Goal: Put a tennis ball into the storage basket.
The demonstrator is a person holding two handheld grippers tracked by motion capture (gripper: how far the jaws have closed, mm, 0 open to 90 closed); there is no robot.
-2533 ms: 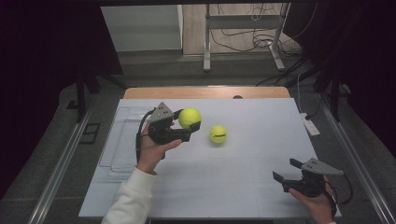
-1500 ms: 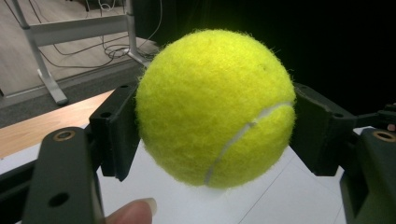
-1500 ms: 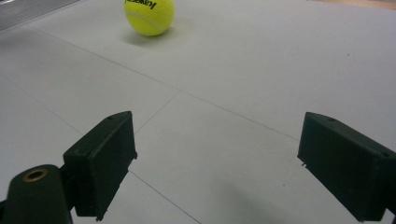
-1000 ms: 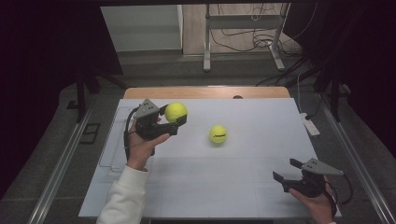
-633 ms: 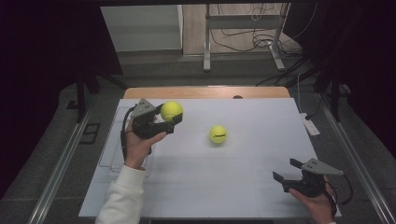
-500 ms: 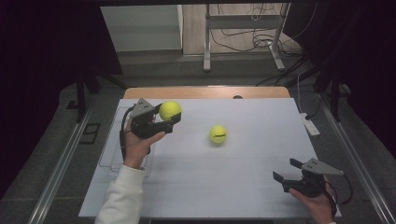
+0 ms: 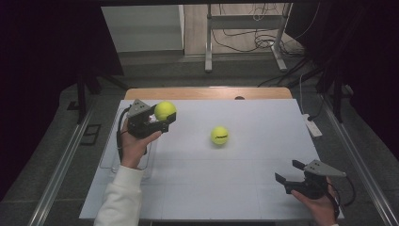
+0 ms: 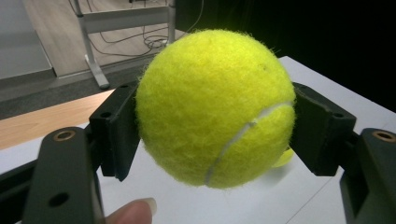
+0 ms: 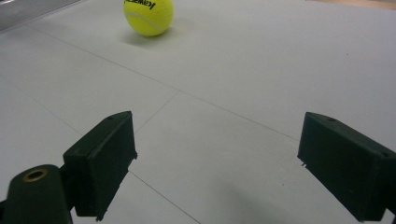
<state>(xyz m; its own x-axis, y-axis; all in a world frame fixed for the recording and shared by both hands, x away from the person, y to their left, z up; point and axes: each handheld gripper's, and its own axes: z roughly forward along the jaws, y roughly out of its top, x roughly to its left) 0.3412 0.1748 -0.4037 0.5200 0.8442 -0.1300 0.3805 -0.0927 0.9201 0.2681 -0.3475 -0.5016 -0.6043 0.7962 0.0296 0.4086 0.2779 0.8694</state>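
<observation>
A yellow tennis ball [image 7: 165, 110] hangs in the air over the table's back left, with my left gripper [image 7: 164, 116] shut on it. In the left gripper view the ball [image 8: 215, 107] sits squeezed between both black pads [image 8: 116, 130], and a fingertip shows below it. A second tennis ball [image 7: 219, 135] with dark lettering lies on the white table top [image 7: 235, 188] near the middle. My right gripper [image 7: 287, 171] is held low at the front right, open with nothing in it. In the right gripper view the lying ball [image 9: 148, 16] is far ahead to the left of the gripper [image 9: 217, 158].
A clear plastic tray [image 7: 109, 155] lies along the table's left edge, under the left forearm. A white power strip [image 7: 313, 126] rests at the right edge. Metal stand legs and cables are on the floor beyond the wooden back edge [image 7: 207, 92].
My left gripper has carried its ball leftward and slightly toward the back, away from the lying ball. The right gripper and the lying ball have not moved.
</observation>
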